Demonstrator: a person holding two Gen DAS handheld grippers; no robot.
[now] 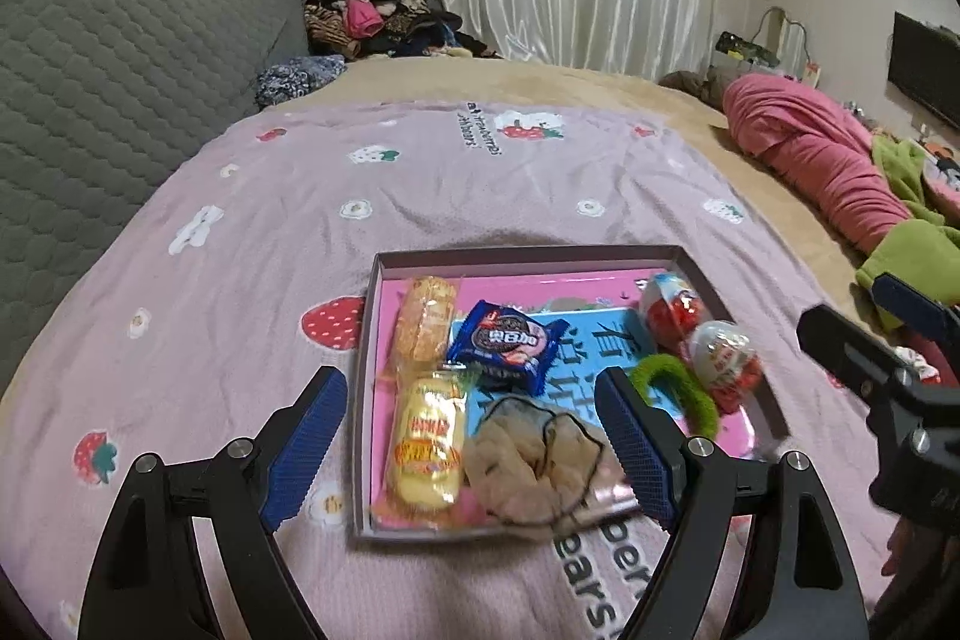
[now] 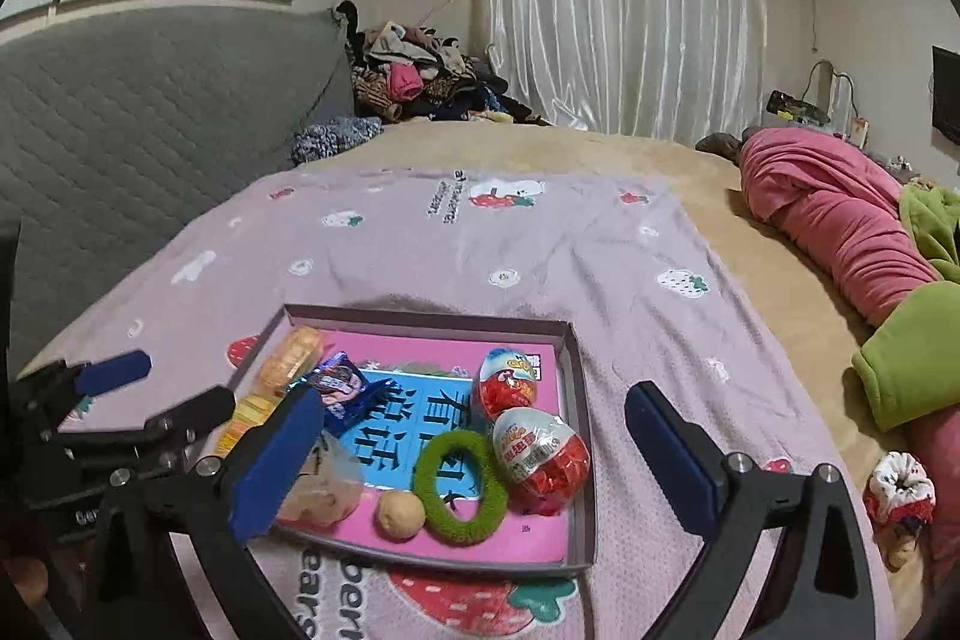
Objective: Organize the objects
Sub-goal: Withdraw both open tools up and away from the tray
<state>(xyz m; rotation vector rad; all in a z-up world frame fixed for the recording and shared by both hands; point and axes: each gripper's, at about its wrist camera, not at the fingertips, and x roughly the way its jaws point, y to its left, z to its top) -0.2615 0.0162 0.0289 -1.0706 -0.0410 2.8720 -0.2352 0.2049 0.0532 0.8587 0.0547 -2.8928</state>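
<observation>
Nearest, the left gripper and right gripper both gape wide, gripping nothing. Beneath them a shallow cardboard tray on the soft pink blanket holds crinkly snack packets, a fuzzy green hair ring, two glossy plastic eggs and, seemingly, crumpled beige mesh.

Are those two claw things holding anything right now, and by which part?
No. The left gripper and right gripper both have open jaws with nothing gripped; the snacks and the green hair tie lie loose in the box.
</observation>
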